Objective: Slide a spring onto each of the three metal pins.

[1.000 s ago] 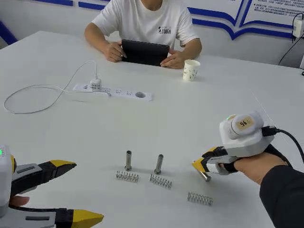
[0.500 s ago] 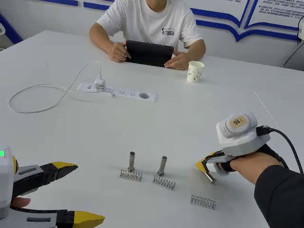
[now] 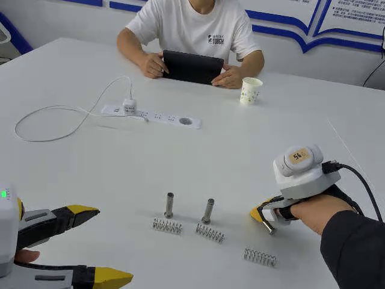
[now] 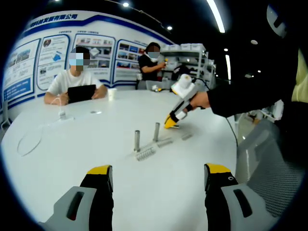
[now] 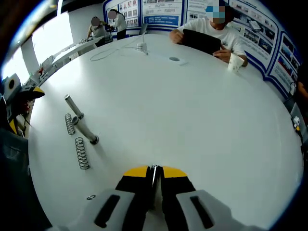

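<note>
The right tongs (image 3: 258, 215) are closed on 1 metal pin (image 3: 268, 228), which slants down toward the counter (image 3: 240, 156). The left tongs (image 3: 112, 244) are wide open, holding nothing. 2 other pins (image 3: 169, 205) stand upright, and 3 springs (image 3: 167, 226) lie flat near them, long axes crosswise. The head view shows the slant. In the right gripper view the held pin is a thin sliver between the jaws.

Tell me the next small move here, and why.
Probably bring the left gripper, which is open and empty, across to the loose spring lying nearest the right gripper. The right gripper is shut on the third pin and holds it tilted, so it has no free jaws. That spring looks like the one to pick up and thread first.
</note>
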